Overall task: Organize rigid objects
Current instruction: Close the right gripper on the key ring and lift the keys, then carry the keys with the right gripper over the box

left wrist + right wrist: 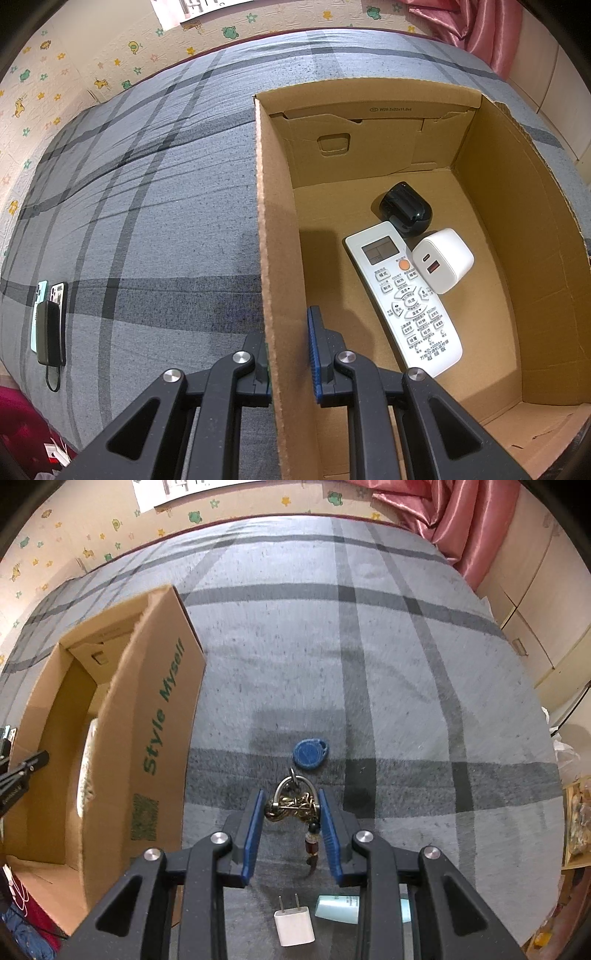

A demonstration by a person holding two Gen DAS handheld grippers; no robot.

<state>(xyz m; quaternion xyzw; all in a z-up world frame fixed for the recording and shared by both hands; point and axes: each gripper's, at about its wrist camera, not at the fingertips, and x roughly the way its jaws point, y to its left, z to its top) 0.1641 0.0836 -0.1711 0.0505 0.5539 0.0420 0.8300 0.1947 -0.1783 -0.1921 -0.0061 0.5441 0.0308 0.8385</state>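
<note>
Cardboard fills most of our left wrist view: the open box [487,206] sits on the grey plaid bed [147,206], and our left gripper [290,350] straddles its near-left wall. One of its fingers [314,350], with the blue pad, is inside the box; the other is outside, against the wall's outer face. The inner pad stands a little off the wall, so we cannot tell whether the wall is truly clamped.

On the box floor lie a white remote control [404,299], a white USB charger [443,260] resting partly on the remote's upper right edge, and a black rounded case [406,212] just beyond the remote's top end, touching or nearly touching it. Far to the left on the bed lie two phones [51,295] side by side with a dark power bank [48,332] on top of them.

In the right wrist view, our right gripper [291,808] has its blue fingers [255,830] partly closed around a key bunch [291,805], the pads pressing its metal ring and brass keys from both sides. A blue round key fob [309,756] lies on the bed just ahead, linked to the ring, and a beaded charm [312,843] trails back between the fingers. Nearer to us lie a white plug adapter [293,925] and a pale blue tube [338,908], partly hidden by the gripper. The box [162,716] stands to the left.
</note>
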